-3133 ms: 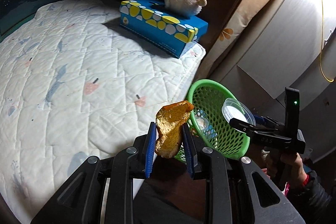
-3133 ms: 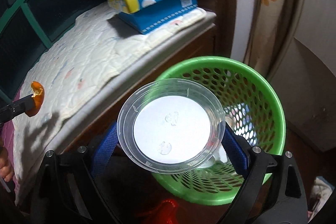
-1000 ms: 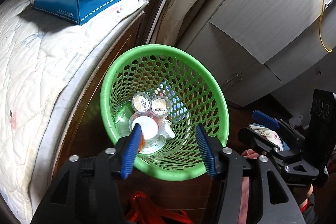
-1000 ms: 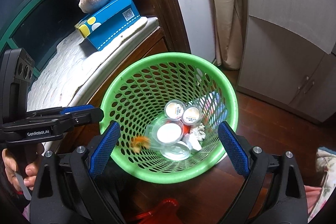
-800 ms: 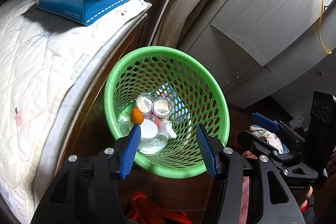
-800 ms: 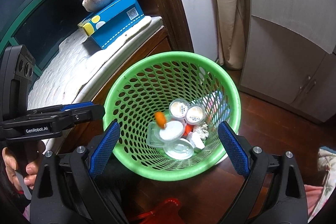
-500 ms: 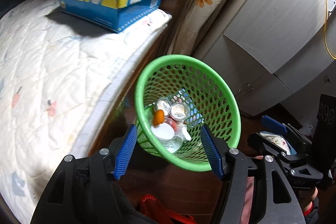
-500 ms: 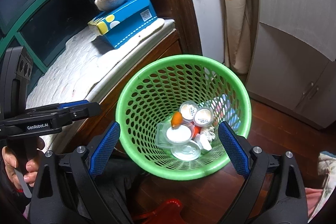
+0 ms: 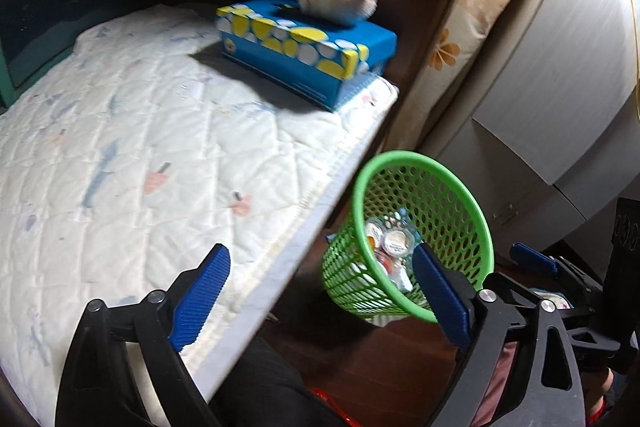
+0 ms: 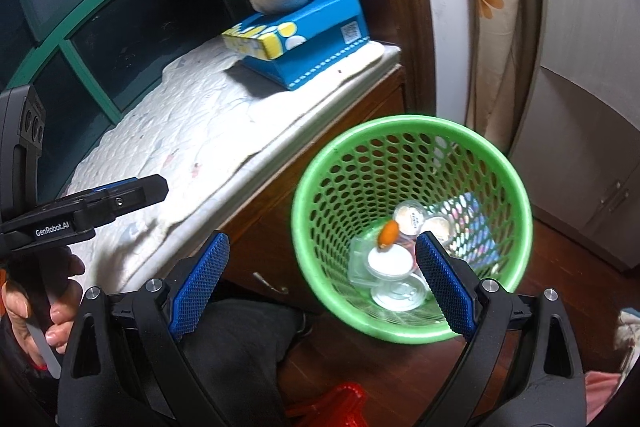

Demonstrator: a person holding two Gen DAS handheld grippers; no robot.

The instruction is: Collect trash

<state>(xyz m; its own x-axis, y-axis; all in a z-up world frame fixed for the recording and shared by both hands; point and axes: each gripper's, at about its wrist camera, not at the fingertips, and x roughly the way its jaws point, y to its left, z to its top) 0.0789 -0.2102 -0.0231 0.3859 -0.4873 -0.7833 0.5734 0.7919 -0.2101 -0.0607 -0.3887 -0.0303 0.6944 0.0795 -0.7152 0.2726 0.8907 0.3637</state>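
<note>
Here, from the left wrist, your left gripper (image 9: 320,297) gapes wide and empty above the quilted white mattress (image 9: 132,163); the perforated green plastic basket (image 9: 460,187) stands on the floor beside it. From the right wrist, your right gripper (image 10: 322,281) is equally wide, holding nothing. The orange peel scrap (image 10: 388,234) and clear plastic lids (image 10: 391,261) lie inside the basket: light, thin, probably slippery, best pinched by an edge.

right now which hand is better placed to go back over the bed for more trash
Left. The left tongs are open over the quilted bed. The right tongs, also open, sit off its edge, at the green basket. No more trash shows on the bed.
</note>
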